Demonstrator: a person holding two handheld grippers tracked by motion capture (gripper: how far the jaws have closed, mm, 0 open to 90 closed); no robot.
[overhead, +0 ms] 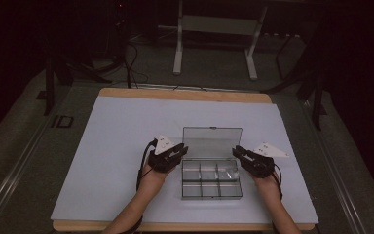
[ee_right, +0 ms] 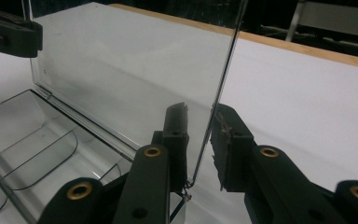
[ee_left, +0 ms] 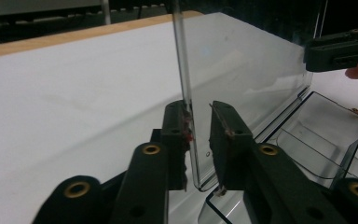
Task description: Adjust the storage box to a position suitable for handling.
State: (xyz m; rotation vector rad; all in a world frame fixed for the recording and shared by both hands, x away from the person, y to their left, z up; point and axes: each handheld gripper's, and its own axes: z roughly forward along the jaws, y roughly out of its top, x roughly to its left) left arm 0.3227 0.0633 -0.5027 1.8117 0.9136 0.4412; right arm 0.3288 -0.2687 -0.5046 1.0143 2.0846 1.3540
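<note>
On table | left gripper (overhead: 179, 152), right gripper (overhead: 238, 152) level, flanking lid (overhead: 212, 141) | jaws released, straddling edges

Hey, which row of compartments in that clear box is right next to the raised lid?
The far row, the three compartments along the hinge under the upright lid. The near row lies on the person's side, away from it.

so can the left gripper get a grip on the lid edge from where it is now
Probably yes. The left gripper already has the upright clear lid standing between its jaws, one pad touching it and a small gap on the other side. Nothing blocks it, so closing should clamp the edge.
</note>
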